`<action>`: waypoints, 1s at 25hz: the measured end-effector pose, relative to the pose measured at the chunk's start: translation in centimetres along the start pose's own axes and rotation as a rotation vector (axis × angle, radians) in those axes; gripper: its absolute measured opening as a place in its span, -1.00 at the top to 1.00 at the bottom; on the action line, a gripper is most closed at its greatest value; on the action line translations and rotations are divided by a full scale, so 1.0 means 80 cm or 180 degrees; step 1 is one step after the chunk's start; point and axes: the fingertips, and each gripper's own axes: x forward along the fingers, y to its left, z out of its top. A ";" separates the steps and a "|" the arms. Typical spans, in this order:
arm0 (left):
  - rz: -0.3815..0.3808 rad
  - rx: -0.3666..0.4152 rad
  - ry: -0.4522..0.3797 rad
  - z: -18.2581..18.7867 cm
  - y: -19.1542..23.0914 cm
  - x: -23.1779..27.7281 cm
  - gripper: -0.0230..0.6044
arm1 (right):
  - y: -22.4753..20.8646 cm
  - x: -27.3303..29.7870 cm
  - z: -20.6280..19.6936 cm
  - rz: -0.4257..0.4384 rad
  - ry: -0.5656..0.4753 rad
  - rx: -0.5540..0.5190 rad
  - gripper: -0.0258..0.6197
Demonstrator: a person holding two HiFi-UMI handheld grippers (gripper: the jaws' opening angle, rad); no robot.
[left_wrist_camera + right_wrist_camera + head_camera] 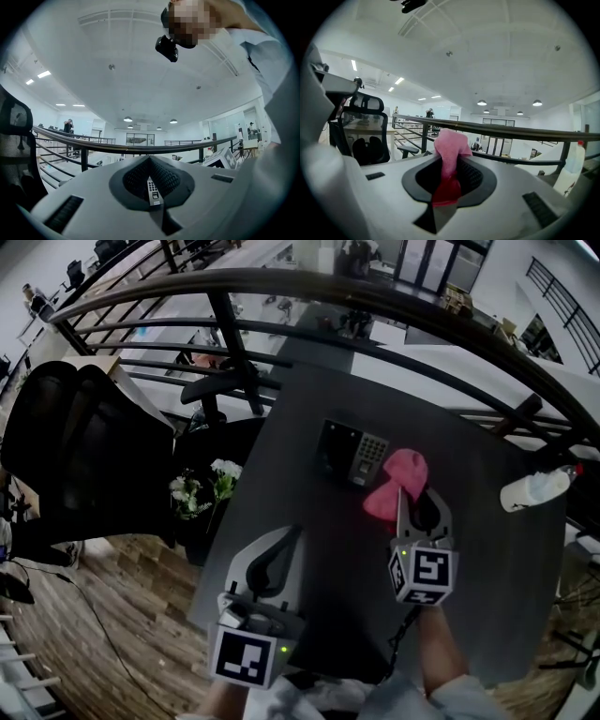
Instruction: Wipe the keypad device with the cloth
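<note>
The keypad device [352, 454], black with a grey button pad, lies on the dark table [309, 427] at its far middle. Just right of it is the pink cloth [398, 484], bunched up, and my right gripper [405, 495] is shut on its near end. In the right gripper view the cloth [449, 152] stands up from between the jaws. My left gripper [296, 532] rests lower left on the table, shut and empty, a good way short of the device. In the left gripper view a thin sliver of the keypad device [152, 191] shows along the jaw line.
A white bottle [536, 488] lies at the table's right edge. A black office chair [75, 446] and a bunch of white flowers [202, 488] stand left of the table. A dark metal railing [375, 296] runs behind it.
</note>
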 end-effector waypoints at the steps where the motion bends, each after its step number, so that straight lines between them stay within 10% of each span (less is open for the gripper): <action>1: 0.0002 -0.0017 0.0014 -0.002 0.003 0.000 0.89 | 0.000 0.006 -0.001 -0.0015 0.0021 0.0001 0.68; 25: 0.0037 -0.0139 0.0099 -0.022 0.051 0.002 0.89 | 0.049 0.128 -0.052 -0.0046 0.0413 -0.0170 0.68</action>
